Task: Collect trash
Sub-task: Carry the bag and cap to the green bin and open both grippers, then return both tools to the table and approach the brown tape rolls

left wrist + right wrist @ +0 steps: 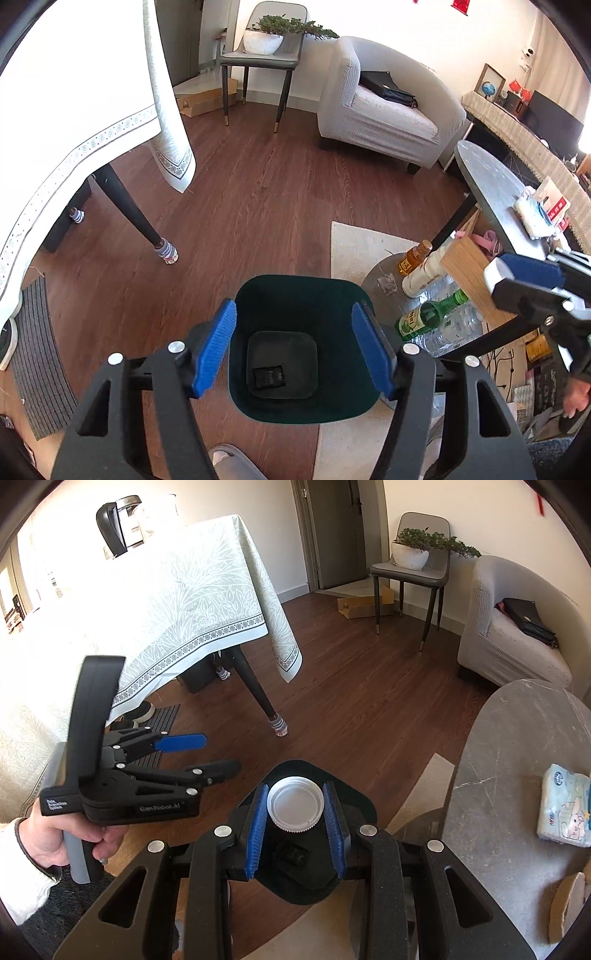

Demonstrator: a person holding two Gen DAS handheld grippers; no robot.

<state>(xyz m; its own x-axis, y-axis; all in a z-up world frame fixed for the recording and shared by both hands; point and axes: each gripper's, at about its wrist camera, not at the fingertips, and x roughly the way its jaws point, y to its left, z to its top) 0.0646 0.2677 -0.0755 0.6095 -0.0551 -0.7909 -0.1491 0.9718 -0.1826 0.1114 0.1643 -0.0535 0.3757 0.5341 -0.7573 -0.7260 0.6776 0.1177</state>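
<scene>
A dark green trash bin (332, 295) stands on the wooden floor; a small black packet (269, 376) lies at its bottom. My left gripper (295, 347) is open and empty above the bin's mouth. In the right wrist view my right gripper (296, 814) is shut on a white round lid (295, 806) and holds it over the bin (354, 797). The left gripper (207, 757) also shows there at the left, open. The right gripper's blue pad (535, 271) shows at the right edge of the left wrist view.
A grey coffee table (517, 775) at the right holds a tissue pack (563, 806). Bottles (424, 317) lie on a low round shelf beside the bin. A clothed dining table (184, 609), an armchair (388, 110) and a chair with a plant (266, 48) stand around.
</scene>
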